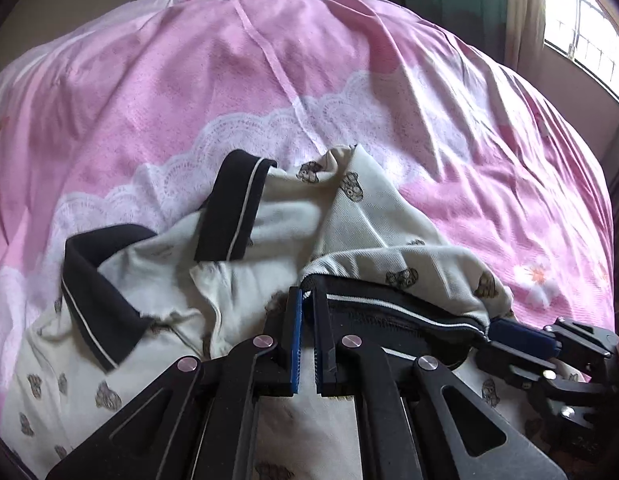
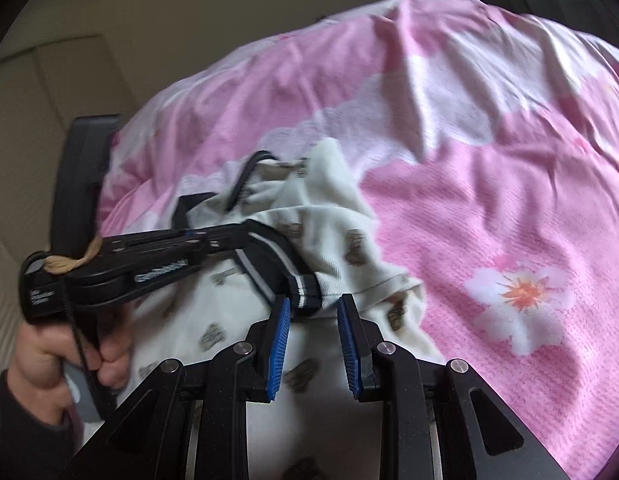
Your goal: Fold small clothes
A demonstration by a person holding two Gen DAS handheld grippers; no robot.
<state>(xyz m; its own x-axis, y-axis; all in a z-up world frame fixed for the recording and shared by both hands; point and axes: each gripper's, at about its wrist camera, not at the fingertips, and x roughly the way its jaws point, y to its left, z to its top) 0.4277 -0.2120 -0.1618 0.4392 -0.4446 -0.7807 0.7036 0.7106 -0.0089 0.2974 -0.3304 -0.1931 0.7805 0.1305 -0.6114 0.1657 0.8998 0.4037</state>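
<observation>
Small cream knit shirt with brown bear print and black white-striped trim point(image 1: 373, 216) lies bunched on the pink floral bed sheet point(image 1: 229, 80), toward the near edge of the bed.

Left tongs point(image 1: 307, 304) are pressed together on the black striped cuff band point(image 1: 397, 312). From the left camera only a thin sliver looks caught. Right tongs point(image 2: 314, 310) pinch the same band at its other end, with the blue pads point(image 2: 283, 320) set a bit apart around the thick rib.

Risks:
- Left bite is shallow, so any sideways tension could pull the band out.
- The band is stretched between both tongs. Uneven pull would skew the sleeve fold.
- The black collar point(image 1: 97, 300) is flipped up and the body is crumpled. Folding over that would lock in wrinkles.
- The sheet is wrinkled, and dragging could snag it along.
</observation>
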